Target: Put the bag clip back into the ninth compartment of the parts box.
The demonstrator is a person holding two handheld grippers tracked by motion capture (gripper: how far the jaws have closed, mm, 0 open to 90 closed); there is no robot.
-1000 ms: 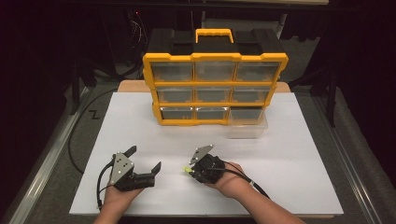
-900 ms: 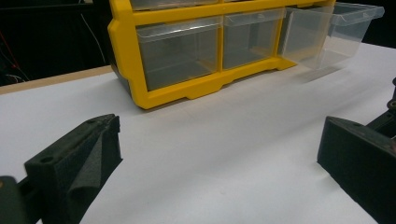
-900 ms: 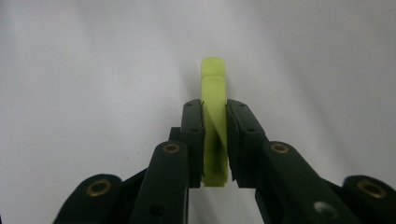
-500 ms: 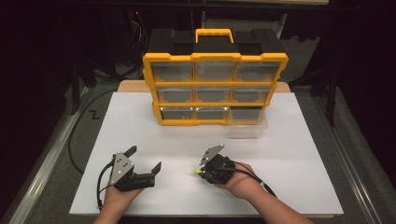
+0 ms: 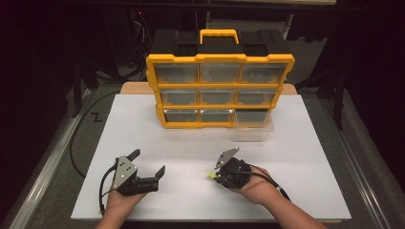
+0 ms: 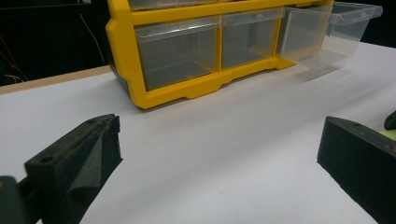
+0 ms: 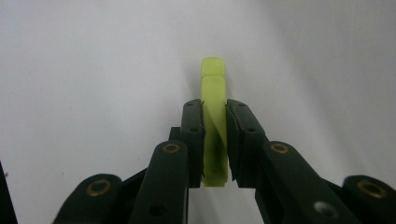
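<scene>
centrally, right tool (image 7: 215,140) clamped on a yellow-green piece (image 7: 214,126), left tool (image 5: 148,164) apart, bare white board (image 5: 191,143) between them and organizer (image 5: 219,86)

Black fingers (image 7: 192,135) with brass screws, grey plates, black cables

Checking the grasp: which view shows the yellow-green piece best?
Right gripper view: the yellow-green piece sits clamped between the right gripper pads. High view shows a speck; left gripper view, a sliver at the edge.
</scene>
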